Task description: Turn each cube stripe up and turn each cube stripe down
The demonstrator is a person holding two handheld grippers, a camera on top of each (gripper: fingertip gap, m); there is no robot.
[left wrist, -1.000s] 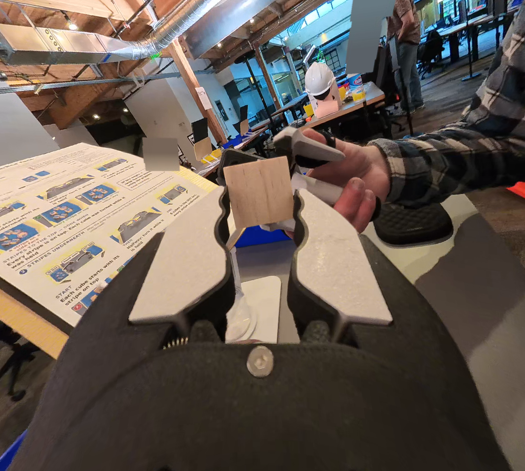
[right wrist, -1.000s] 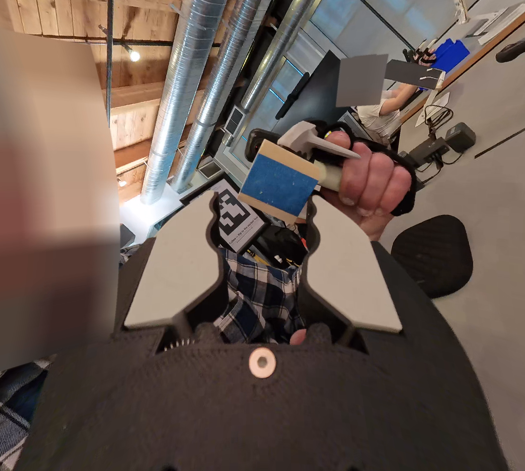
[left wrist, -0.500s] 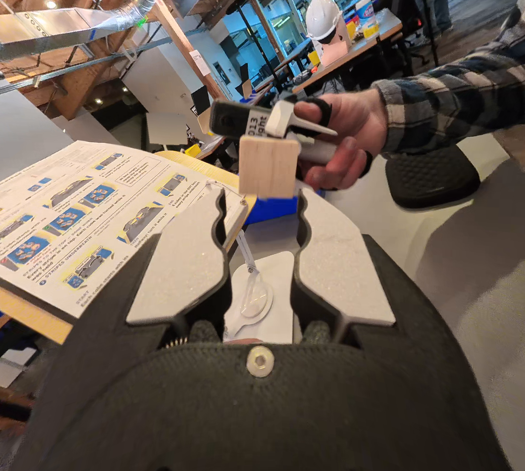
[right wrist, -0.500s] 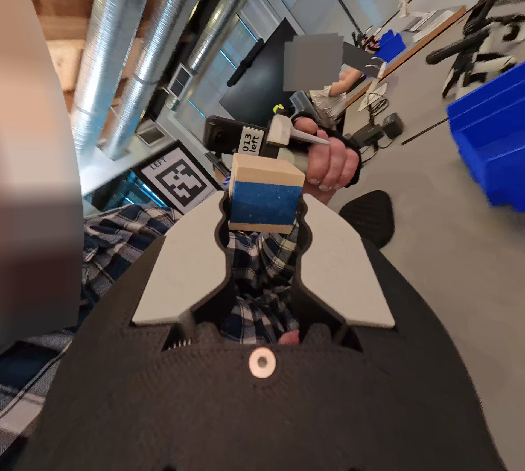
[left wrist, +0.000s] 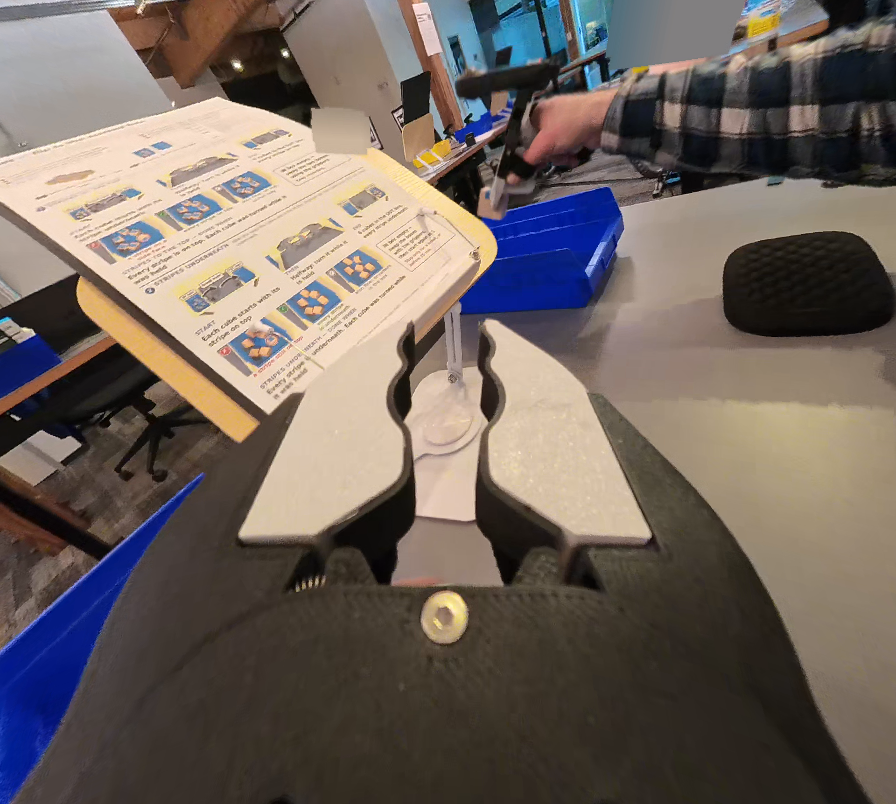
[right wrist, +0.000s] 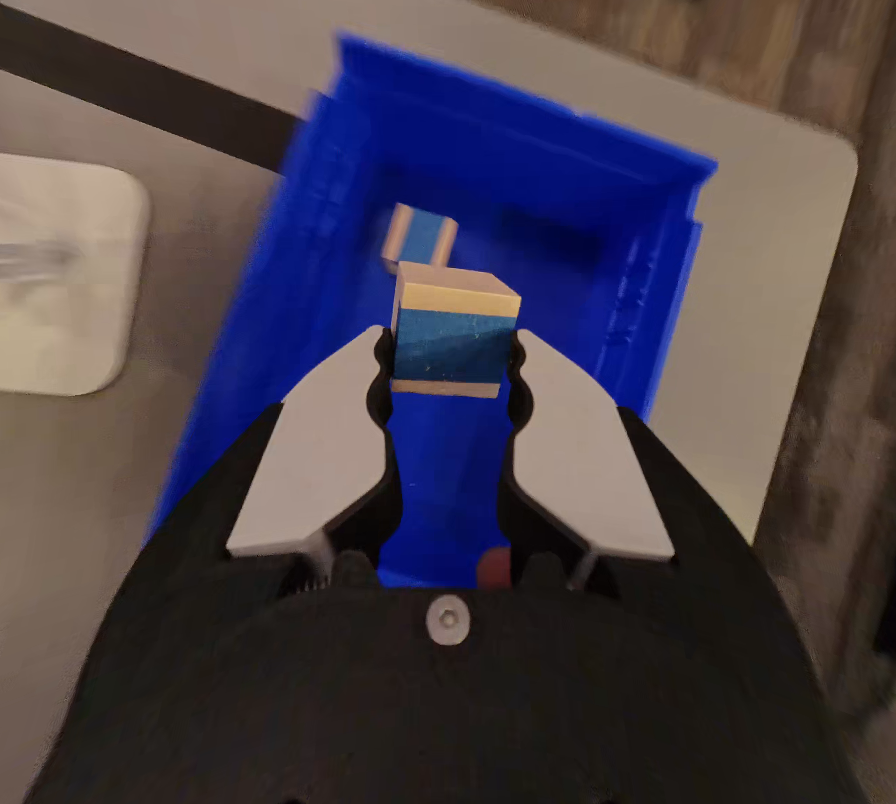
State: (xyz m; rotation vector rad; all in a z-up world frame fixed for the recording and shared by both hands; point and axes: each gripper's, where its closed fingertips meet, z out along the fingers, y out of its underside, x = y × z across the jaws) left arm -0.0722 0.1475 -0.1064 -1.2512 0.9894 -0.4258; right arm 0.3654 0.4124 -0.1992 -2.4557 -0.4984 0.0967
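Two cubes show in my right wrist view: one wooden cube (right wrist: 456,334) with a blue stripe pinched in my right gripper (right wrist: 448,356), pads pressed on its two side faces, and a second striped cube (right wrist: 419,235) lying stripe up on the floor of the blue bin (right wrist: 645,276). The held cube hangs above the bin interior, stripe face toward the camera. My left gripper (left wrist: 446,361) is narrow and holds nothing; only the white stand base (left wrist: 443,431) of the instruction board (left wrist: 232,242) shows between its fingers, over the grey table (left wrist: 727,465).

Step in hand, as I judge it: set the held cube down in the bin stripe up. To do it well I'd lower it close to the floor before letting go, keep the stripe face level, and aim for bare floor beside the other cube so they don't knock.

Count: two cubes, one blue bin in the right view, one black pad (left wrist: 805,284), one instruction board, two grippers.
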